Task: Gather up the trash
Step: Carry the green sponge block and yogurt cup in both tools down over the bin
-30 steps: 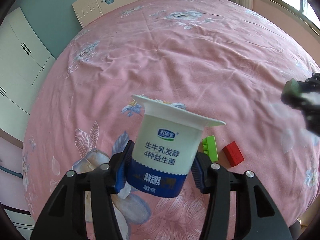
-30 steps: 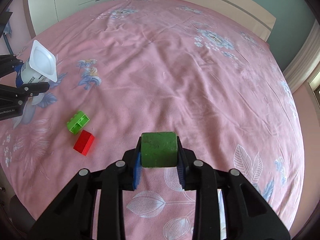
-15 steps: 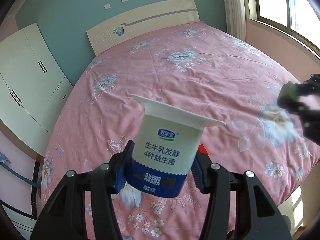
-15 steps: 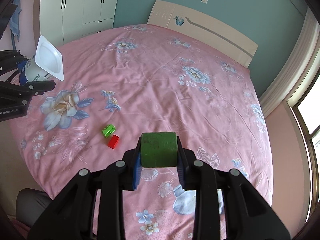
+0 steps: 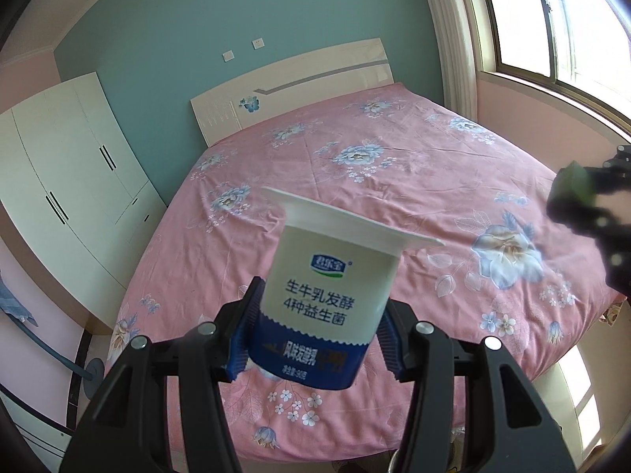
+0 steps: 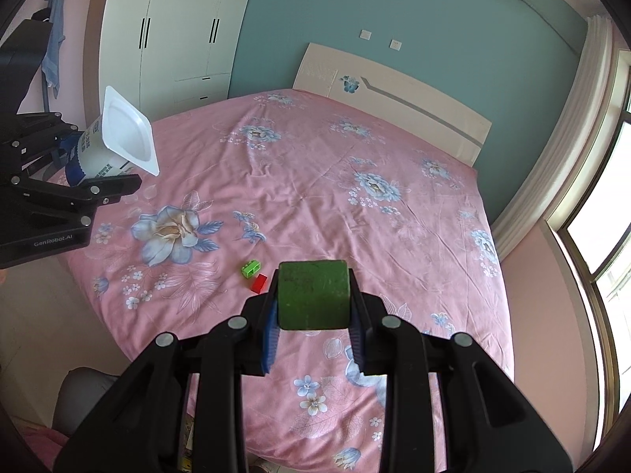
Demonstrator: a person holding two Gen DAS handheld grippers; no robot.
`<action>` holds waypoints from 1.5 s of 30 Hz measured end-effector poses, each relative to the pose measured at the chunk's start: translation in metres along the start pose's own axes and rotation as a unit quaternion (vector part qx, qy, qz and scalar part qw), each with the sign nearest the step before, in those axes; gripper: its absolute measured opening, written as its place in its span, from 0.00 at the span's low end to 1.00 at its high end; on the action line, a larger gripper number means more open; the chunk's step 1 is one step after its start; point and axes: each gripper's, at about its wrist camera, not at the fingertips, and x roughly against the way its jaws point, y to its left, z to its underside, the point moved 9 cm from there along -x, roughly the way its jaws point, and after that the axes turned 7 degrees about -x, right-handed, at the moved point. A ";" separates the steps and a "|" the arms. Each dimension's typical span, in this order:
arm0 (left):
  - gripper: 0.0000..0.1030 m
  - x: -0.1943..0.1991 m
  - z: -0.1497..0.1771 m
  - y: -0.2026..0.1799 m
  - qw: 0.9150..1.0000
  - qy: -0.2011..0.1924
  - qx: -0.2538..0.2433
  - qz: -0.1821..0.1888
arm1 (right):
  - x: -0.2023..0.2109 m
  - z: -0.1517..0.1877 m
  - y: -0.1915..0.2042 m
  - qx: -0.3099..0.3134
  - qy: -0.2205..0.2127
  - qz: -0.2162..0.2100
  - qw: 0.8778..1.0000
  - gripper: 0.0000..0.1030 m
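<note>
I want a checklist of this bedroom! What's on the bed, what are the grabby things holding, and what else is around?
Surface: bed with a pink flowered cover, wrinkled.
Job's things: yogurt cup, white and blue, lid off, held in the air; green block, also held up off the bed.
Clutter: small green brick and red brick lying side by side on the cover.
Grippers: left tool shut on the yogurt cup; right tool shut on the green block.
Cables: nothing seen for sure; a grey tube by the wall cannot be identified.
Surroundings: white wardrobe, headboard, teal wall, window.
</note>
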 end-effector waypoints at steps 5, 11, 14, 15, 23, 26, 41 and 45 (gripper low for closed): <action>0.54 0.045 0.012 -0.006 1.000 -0.019 -0.003 -0.005 | 0.041 0.016 0.019 0.011 -0.013 -0.005 1.000 0.30; 0.54 0.075 0.039 -0.020 1.000 -0.024 -0.010 -0.001 | 0.072 0.042 0.039 0.018 -0.015 -0.014 1.000 0.30; 0.54 0.078 0.055 -0.027 1.000 -0.015 -0.017 0.001 | 0.077 0.057 0.049 0.017 -0.009 -0.023 1.000 0.30; 0.54 0.079 0.060 -0.030 1.000 -0.013 -0.019 0.002 | 0.077 0.062 0.052 0.018 -0.006 -0.025 1.000 0.30; 0.54 0.065 0.106 -0.053 0.999 0.019 -0.030 0.026 | 0.061 0.105 0.079 0.026 0.028 -0.046 0.998 0.30; 0.54 0.051 0.124 -0.062 0.998 0.037 -0.034 0.035 | 0.048 0.123 0.085 0.025 0.047 -0.057 0.997 0.30; 0.54 -0.038 0.243 -0.123 0.981 0.160 -0.040 0.103 | -0.033 0.224 0.126 0.032 0.148 -0.089 0.984 0.30; 0.54 -0.056 0.270 -0.138 0.975 0.185 -0.037 0.117 | -0.059 0.259 0.137 0.023 0.180 -0.104 0.978 0.30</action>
